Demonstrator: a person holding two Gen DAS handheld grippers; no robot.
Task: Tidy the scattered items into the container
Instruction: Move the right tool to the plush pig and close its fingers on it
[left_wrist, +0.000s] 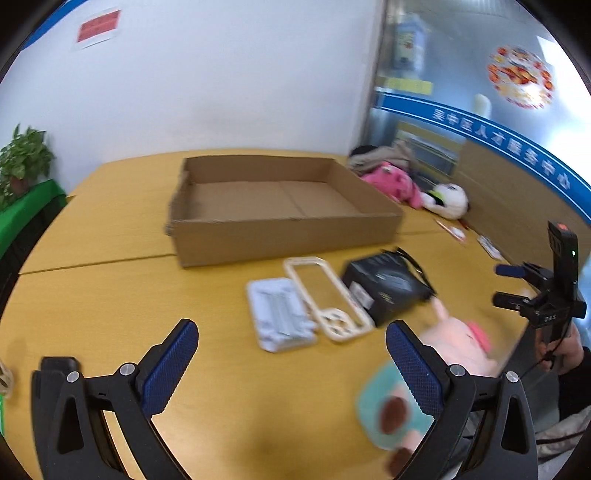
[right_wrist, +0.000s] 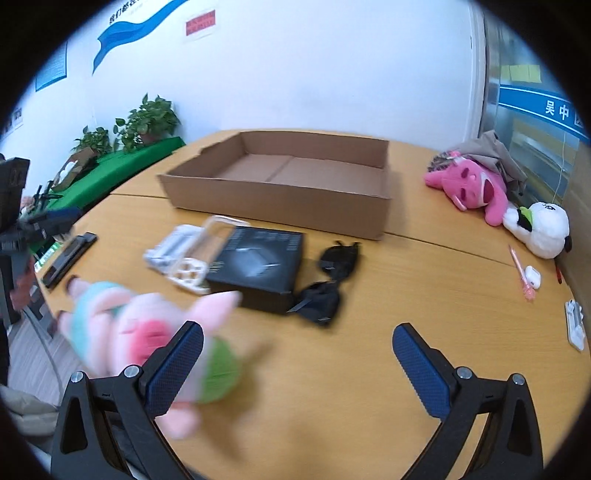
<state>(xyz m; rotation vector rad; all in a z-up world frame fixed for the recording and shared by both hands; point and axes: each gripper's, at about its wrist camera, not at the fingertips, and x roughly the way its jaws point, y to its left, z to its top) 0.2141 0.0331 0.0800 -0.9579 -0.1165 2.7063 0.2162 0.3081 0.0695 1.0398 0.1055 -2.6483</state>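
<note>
My left tongs (left_wrist: 291, 363) are spread wide over the yellow bench (left_wrist: 110, 295), with nothing between the blue pads. My right tongs (right_wrist: 297, 365) are just as wide apart and hold nothing either.

Going from the left in the right wrist view, a flat black bar-shaped thing (right_wrist: 68, 258) lies near the bench edge; it is too blurred for me to name. Next comes the pink plush pig (right_wrist: 144, 332), lying on the bench right at my left-hand finger (right_wrist: 173, 369); motion blur smears it, so I cannot tell whether the pad touches it. In the left wrist view the same pig sits behind that tongs' right-hand finger (left_wrist: 415, 369).

Past the pig lies a white plastic tray (left_wrist: 279, 314), and just beside it a cream phone case (left_wrist: 327, 299), its edge overlapping the tray. Touching the case on its right is a black box (right_wrist: 256, 264). To the right of the box lie black sunglasses (right_wrist: 330, 280), folded open on the bare wood.

Behind all of these stands the cardboard box (right_wrist: 280, 199), open on top and, as far as I can see in, empty.

Far right, well apart from the rest, a bright pink plush (right_wrist: 469, 186) and a white plush (right_wrist: 543, 225) lie by the wall, with a pink pen (right_wrist: 521, 275) and a small white case (right_wrist: 533, 277) on the bench near them.
</note>
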